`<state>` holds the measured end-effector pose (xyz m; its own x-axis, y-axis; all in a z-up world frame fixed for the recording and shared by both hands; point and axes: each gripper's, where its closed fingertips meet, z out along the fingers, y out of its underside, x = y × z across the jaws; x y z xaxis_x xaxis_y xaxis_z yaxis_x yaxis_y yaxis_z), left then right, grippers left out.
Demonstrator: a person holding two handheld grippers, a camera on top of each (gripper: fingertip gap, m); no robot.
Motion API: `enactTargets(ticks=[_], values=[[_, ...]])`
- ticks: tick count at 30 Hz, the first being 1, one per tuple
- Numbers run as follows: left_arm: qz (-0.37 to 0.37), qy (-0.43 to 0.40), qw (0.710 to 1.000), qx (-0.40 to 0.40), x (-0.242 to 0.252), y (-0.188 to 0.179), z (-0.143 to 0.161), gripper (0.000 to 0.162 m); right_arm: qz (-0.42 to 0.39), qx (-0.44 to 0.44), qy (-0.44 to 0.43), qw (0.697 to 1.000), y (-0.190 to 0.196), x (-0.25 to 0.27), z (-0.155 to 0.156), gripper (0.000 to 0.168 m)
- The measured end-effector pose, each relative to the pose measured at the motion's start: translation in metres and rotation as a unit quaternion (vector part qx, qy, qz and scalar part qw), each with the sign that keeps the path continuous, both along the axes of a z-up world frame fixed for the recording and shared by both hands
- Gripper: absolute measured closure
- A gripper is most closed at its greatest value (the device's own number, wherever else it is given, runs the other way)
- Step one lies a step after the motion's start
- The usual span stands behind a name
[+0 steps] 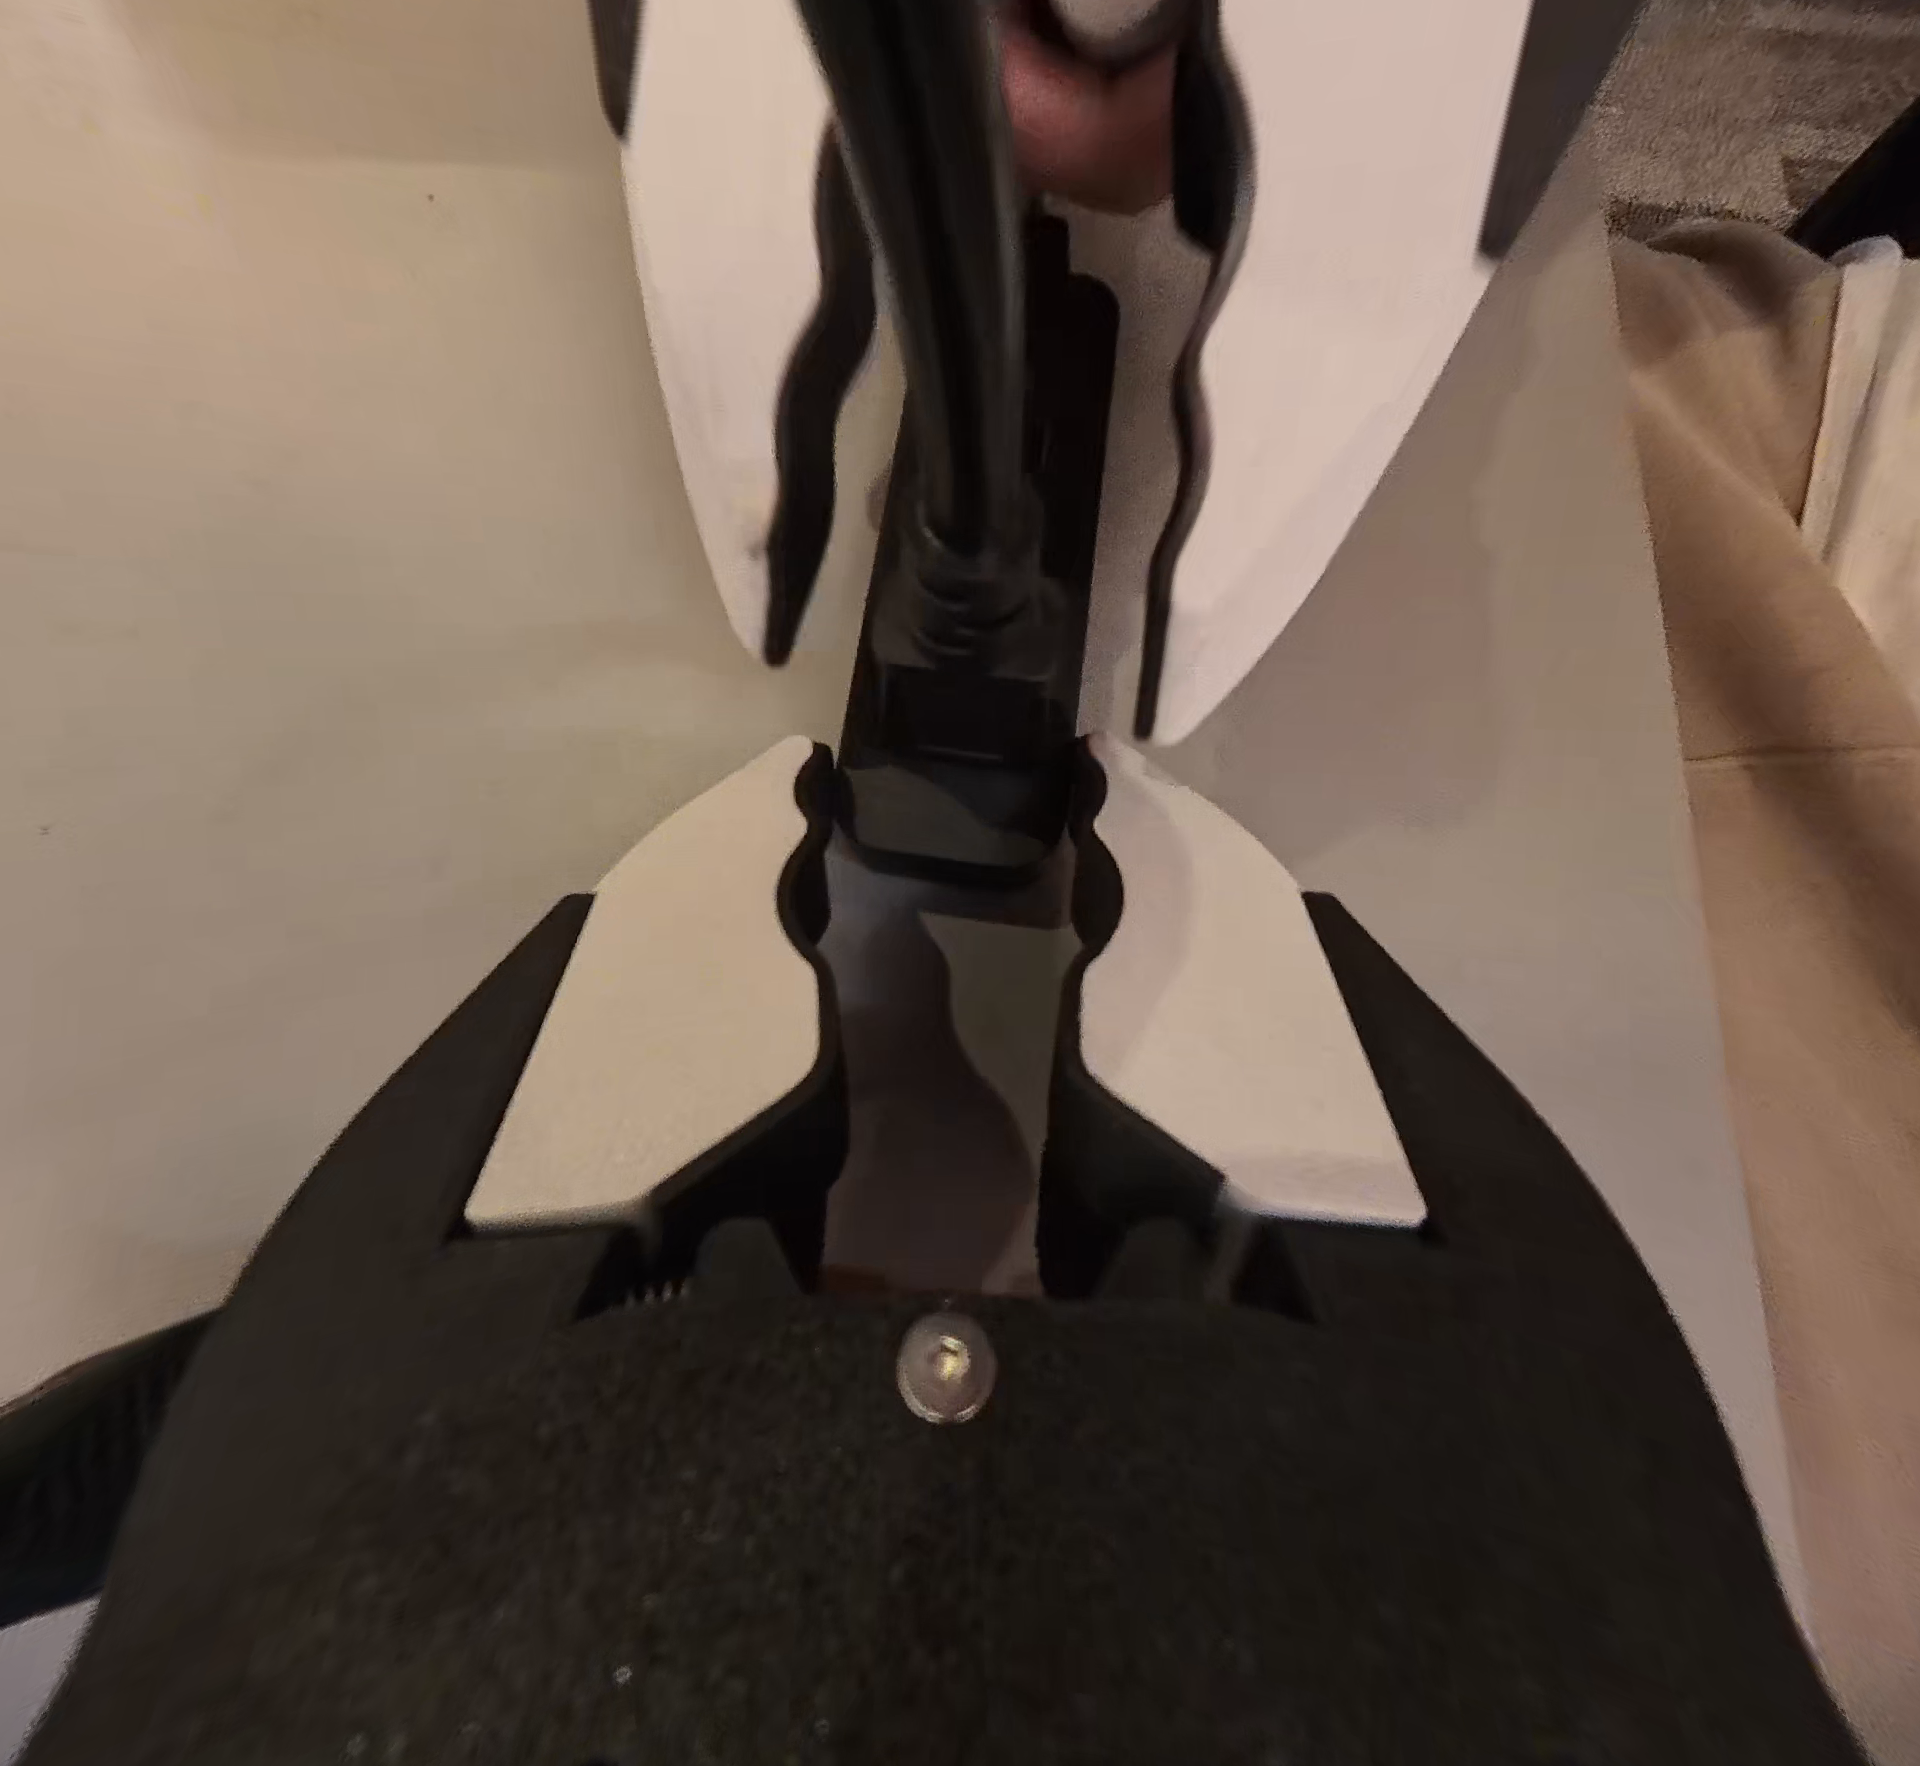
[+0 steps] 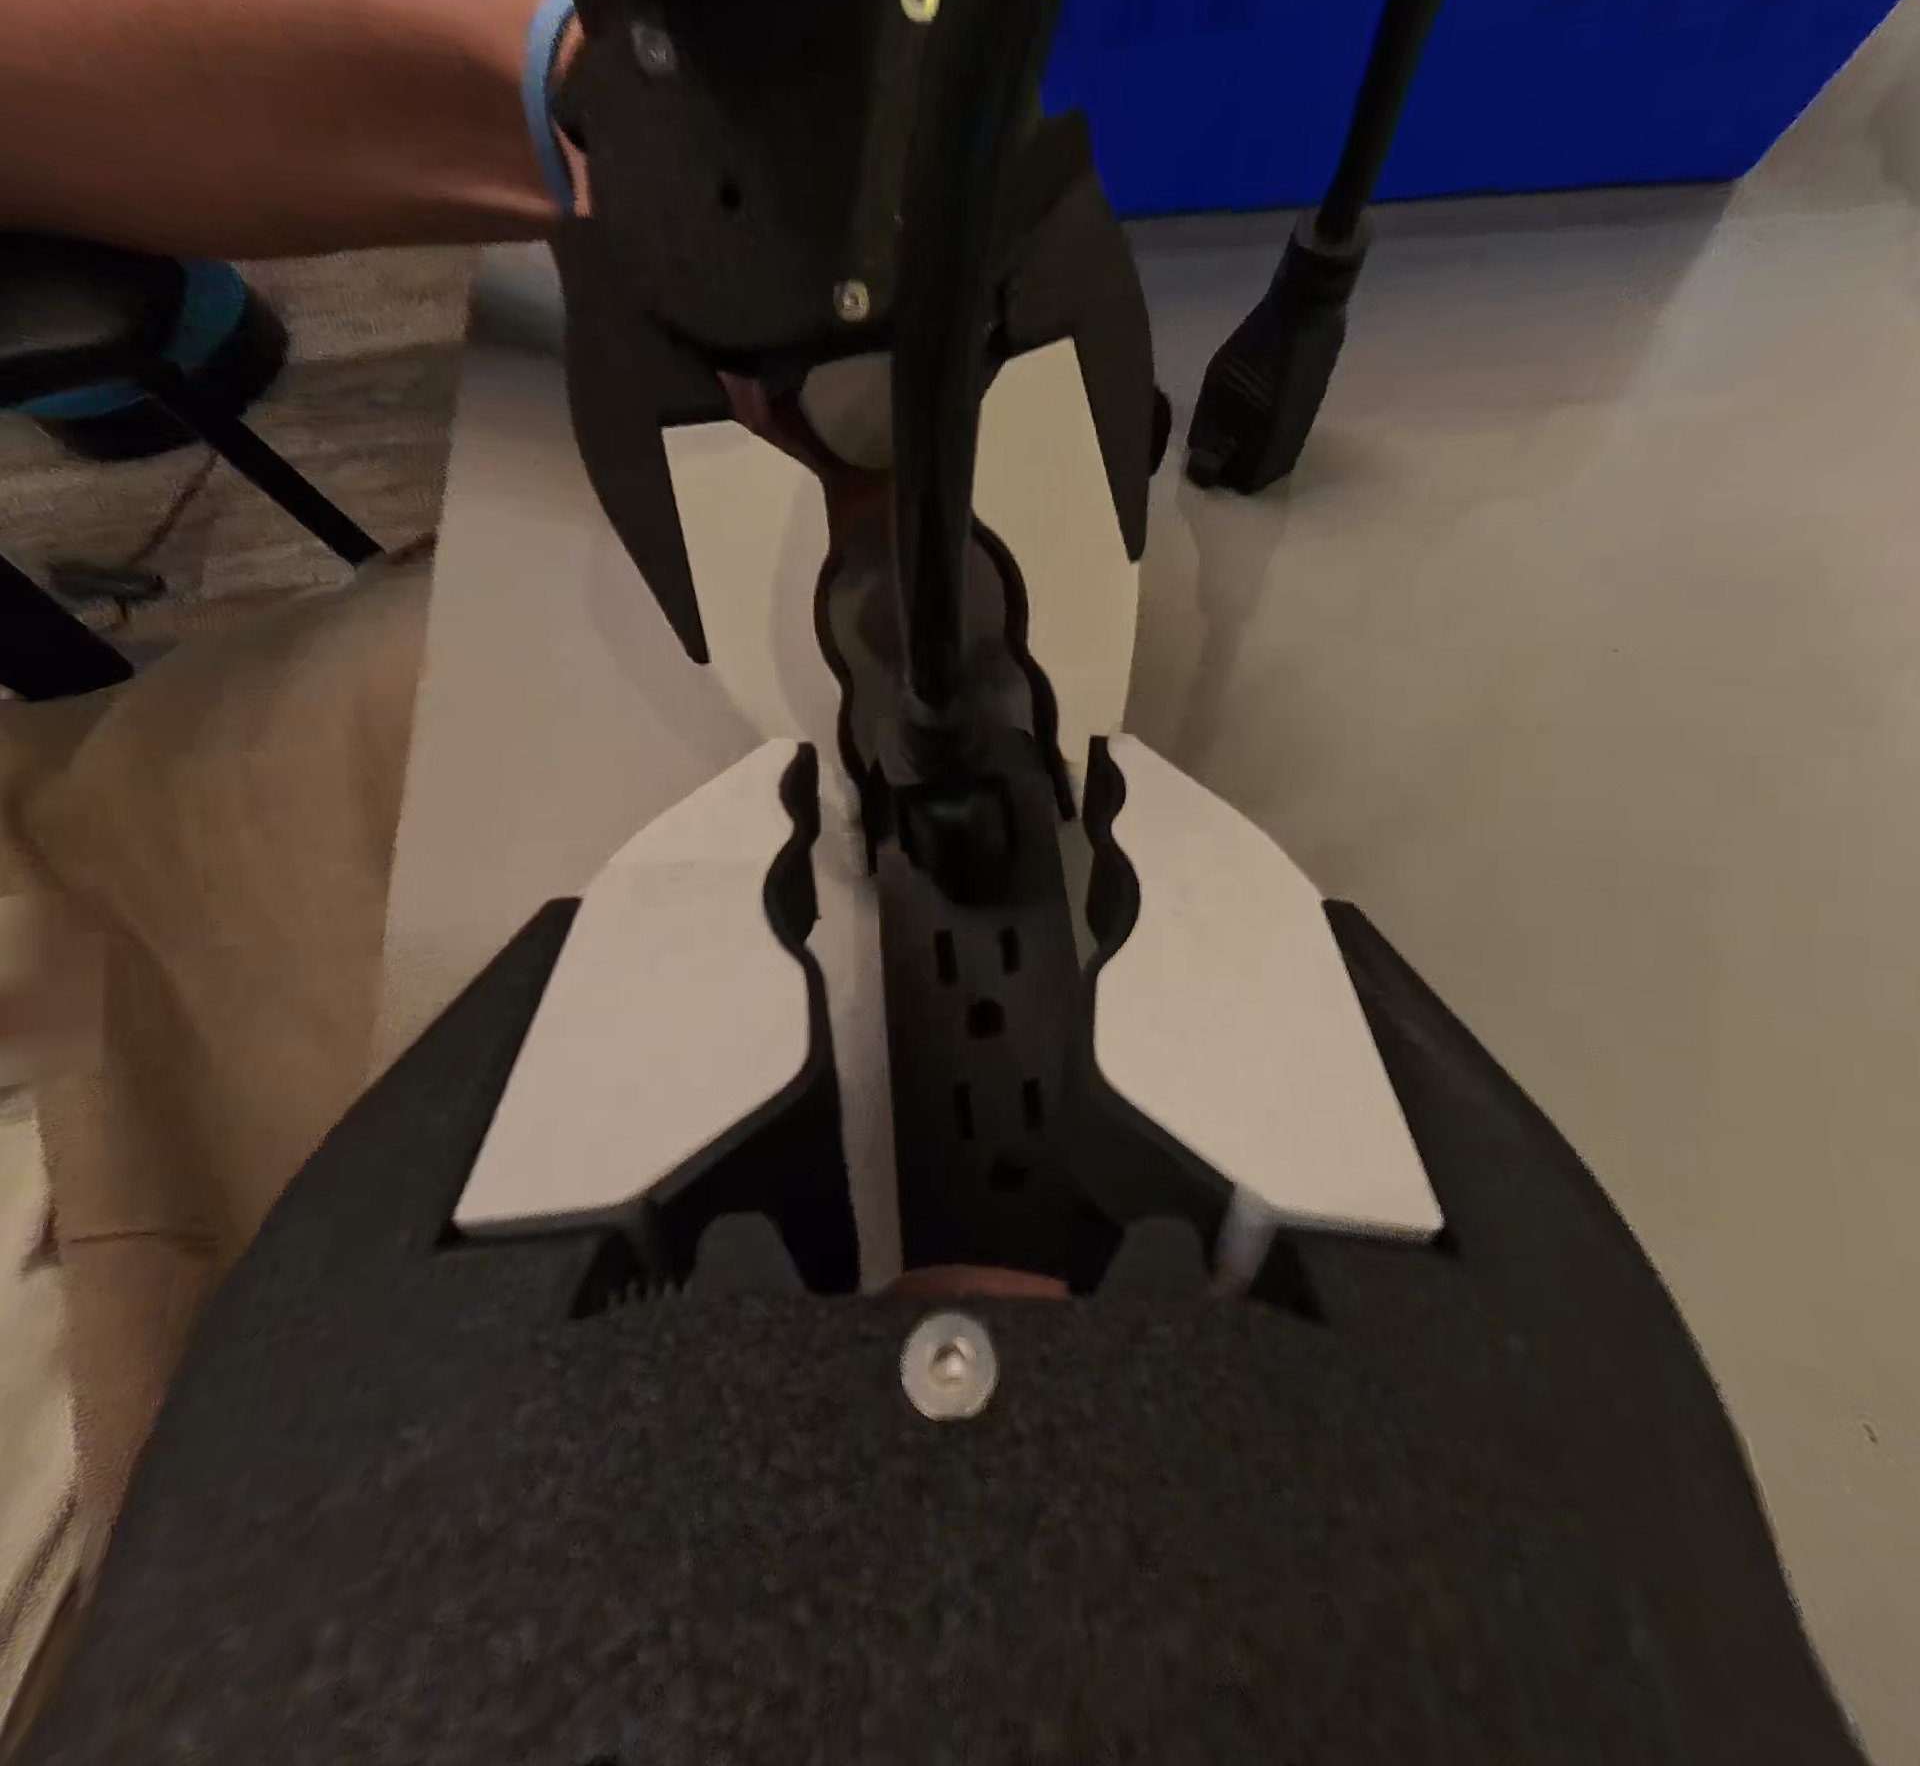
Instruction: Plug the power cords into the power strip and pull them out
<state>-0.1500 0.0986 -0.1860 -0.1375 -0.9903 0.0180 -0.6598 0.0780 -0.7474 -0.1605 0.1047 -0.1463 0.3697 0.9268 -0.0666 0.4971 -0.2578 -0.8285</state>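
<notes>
The black power strip (image 2: 977, 1020) lies on the pale tabletop (image 2: 1507, 781), held from both ends. The left claw (image 1: 951, 802) pinches one end of the strip (image 1: 940, 823); the right claw (image 2: 956, 843) grips its sides at the other end, over the free sockets. A cord (image 2: 940, 469) is plugged into the strip between the two claws. Beyond the strip, to its right, a loose plug (image 2: 1268, 376) rests on the tabletop.
</notes>
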Motion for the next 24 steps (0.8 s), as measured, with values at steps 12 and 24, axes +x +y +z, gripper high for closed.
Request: enactTargets(ticks=[12,24], values=[[0.01,-0.002,1.0,0.006,0.0037,0.0013,-0.0024,0.118,0.011,0.039,-0.04,0.998,-0.0024,0.0032,-0.008,0.143],[0.007,0.005,1.0,0.007,0.0042,0.0003,-0.0046,0.117,-0.002,0.005,-0.038,0.999,-0.0027,0.0051,-0.0088,0.144]])
